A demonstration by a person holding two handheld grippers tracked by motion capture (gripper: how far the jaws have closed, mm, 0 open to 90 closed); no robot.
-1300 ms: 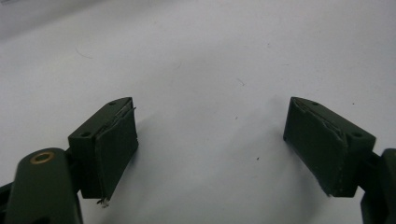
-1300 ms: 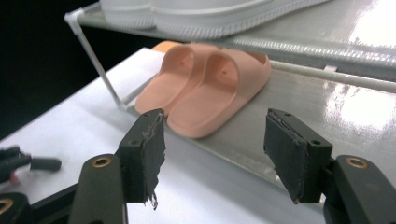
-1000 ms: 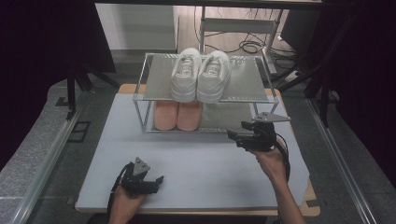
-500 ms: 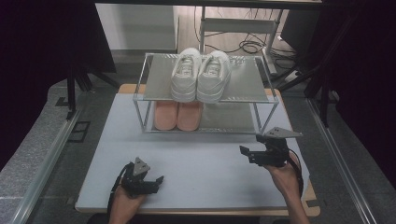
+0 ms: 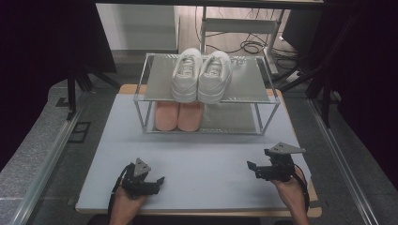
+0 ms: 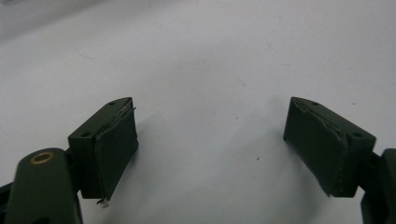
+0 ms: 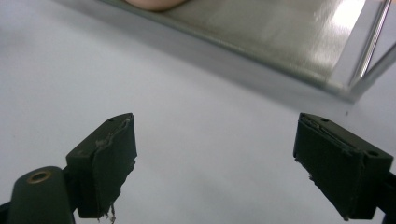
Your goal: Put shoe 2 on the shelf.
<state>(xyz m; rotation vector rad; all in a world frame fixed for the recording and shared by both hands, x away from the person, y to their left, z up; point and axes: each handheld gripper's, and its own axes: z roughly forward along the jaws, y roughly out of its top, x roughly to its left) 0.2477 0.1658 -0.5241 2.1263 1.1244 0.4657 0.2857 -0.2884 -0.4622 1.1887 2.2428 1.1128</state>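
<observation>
A pair of white sneakers (image 5: 202, 75) stands on the top shelf of a metal rack (image 5: 267, 108). Under it, on the lower shelf, sits a pair of pink shoes (image 5: 178, 116); one pink toe (image 7: 152, 3) peeks in at the top of the right gripper view. My left gripper (image 5: 158, 181) rests low near the table's front left, open, with nothing between its jaws (image 6: 210, 144). My right gripper (image 5: 251, 168) hovers at the front right, in front of the rack. Its jaws have just been opening and stand wide, with bare table between them (image 7: 215, 168).
The light grey tabletop (image 5: 206, 154) spreads between the rack and both hands. The rack's lower shelf edge (image 7: 261, 44) lies close ahead of the right gripper. Dark stands and cables sit beyond the table.
My right hand has drawn back from the rack toward the front right of the table and sunk lower. The left hand has stayed put.
</observation>
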